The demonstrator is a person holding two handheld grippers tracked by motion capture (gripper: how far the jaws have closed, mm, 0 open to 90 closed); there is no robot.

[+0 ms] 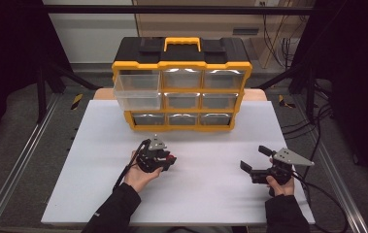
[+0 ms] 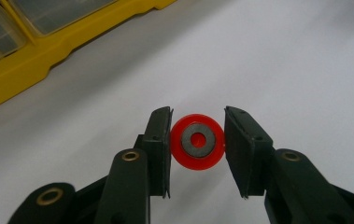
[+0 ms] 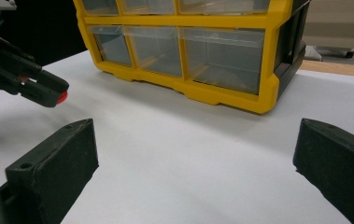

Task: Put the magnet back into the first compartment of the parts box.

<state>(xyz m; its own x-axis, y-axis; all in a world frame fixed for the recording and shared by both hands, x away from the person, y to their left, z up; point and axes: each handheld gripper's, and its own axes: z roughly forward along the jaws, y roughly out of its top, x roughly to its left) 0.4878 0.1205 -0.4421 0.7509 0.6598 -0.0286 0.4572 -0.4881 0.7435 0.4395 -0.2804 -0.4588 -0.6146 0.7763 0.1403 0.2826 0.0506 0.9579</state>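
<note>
A small red wheel [image 2: 182, 156] with a grey metal washer in its middle sits between the jaws of my left gripper [image 1: 170, 161], which is shut on it from both sides just above the white table. From the right gripper view the wheel [image 3: 62, 98] shows as a red spot at the tip of that gripper. My right gripper [image 1: 254, 158] is held at the right of the table, open, with nothing between its jaws. Behind both stands a yellow and black drawer cabinet [image 1: 181, 90]; its top left clear drawer [image 1: 137, 90] is pulled out.
The white table top [image 1: 206, 145] spreads between the grippers and the cabinet. The other clear drawers [image 3: 221, 51] are pushed in. Metal frame rails [image 1: 21, 160] run along both sides, and cables [image 1: 312, 126] lie on the floor to the right.
</note>
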